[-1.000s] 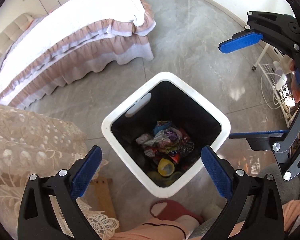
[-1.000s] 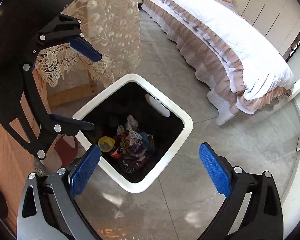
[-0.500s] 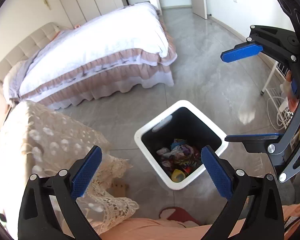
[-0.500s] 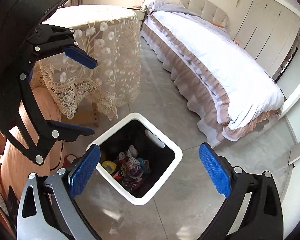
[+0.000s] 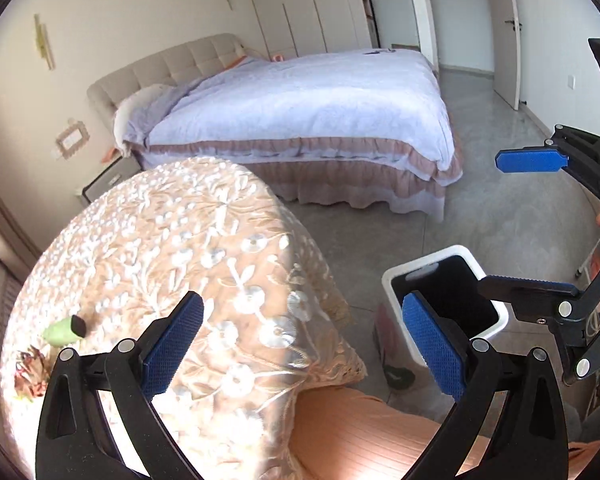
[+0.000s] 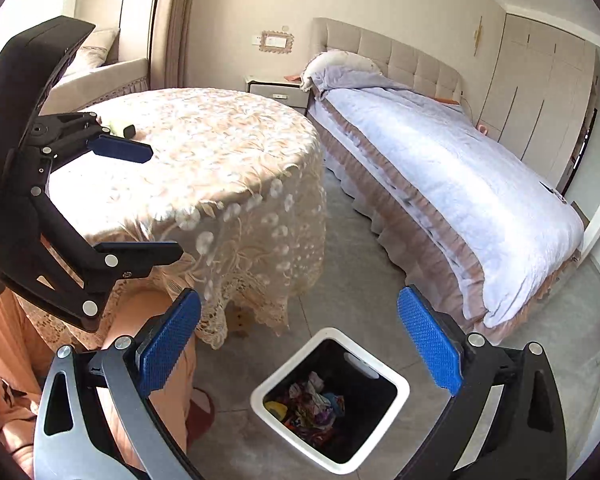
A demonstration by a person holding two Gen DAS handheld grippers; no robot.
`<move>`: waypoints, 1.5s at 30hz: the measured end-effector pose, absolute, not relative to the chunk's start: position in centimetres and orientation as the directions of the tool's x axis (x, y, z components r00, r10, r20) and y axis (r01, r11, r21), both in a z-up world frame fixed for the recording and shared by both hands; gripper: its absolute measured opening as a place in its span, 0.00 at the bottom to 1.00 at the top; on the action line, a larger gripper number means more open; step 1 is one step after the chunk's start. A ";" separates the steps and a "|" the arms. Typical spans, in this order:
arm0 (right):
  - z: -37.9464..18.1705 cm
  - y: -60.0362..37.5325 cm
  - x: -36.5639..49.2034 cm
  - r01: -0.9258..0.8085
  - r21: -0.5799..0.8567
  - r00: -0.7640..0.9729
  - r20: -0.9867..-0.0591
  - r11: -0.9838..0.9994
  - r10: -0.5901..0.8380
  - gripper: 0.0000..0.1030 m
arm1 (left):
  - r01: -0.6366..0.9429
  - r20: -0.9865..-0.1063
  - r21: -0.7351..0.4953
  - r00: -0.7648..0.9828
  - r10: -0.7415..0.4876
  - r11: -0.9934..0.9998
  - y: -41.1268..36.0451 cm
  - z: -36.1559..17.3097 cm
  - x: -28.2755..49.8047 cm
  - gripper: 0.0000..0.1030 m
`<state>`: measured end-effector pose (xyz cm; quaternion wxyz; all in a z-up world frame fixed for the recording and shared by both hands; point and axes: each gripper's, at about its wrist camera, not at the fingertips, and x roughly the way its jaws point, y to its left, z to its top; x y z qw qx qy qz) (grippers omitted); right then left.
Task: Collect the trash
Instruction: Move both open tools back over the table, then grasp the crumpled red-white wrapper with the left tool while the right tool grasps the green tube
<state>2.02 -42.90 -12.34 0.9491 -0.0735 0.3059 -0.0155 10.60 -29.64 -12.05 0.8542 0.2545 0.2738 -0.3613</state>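
Note:
A white square bin [image 6: 330, 400] with a black inside stands on the grey floor, holding several colourful wrappers [image 6: 312, 402]. The left wrist view shows the bin [image 5: 444, 300] at lower right. On the round lace-covered table [image 5: 188, 264] lie a green item with a black end [image 5: 64, 330] and a crumpled brown wrapper [image 5: 26, 368] at the left edge. The green item [image 6: 120, 128] also shows far back in the right wrist view. My left gripper [image 5: 304, 348] is open above the table edge, holding nothing. My right gripper [image 6: 298, 350] is open above the bin, holding nothing.
A bed [image 5: 312, 108] with a white cover and pink frill fills the far side. A nightstand [image 6: 278, 94] stands by the headboard. A person's leg in peach cloth [image 5: 360, 436] is below the grippers. Grey floor [image 5: 500, 208] lies between the bed and the bin.
Both grippers have risen and tilted up from over the bin. The left one has swung left toward the table, so the tabletop and its trash have come into view. Both stay open.

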 end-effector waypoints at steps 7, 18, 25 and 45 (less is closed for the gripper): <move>-9.6 -38.7 5.7 -0.047 -0.085 0.883 -0.470 0.995 0.002 0.95 | 0.627 -0.576 0.208 0.699 -0.424 0.751 -22.8 -9.4 13.0 0.95; -8.1 -29.1 15.3 -0.296 -0.036 0.807 -0.545 0.954 0.230 0.95 | 0.370 -0.550 0.192 0.808 -0.212 0.909 -11.7 -8.4 19.5 0.95; -9.4 -23.1 21.1 -0.407 -0.107 0.761 -0.590 0.907 0.271 0.95 | 0.240 -0.630 0.175 0.773 -0.079 0.955 -5.0 -10.2 25.4 0.95; -13.9 -17.4 34.0 -0.501 -0.058 0.556 -0.786 0.864 0.270 0.39 | 0.330 -0.773 0.053 0.610 -0.171 0.942 -3.8 -14.8 34.2 0.59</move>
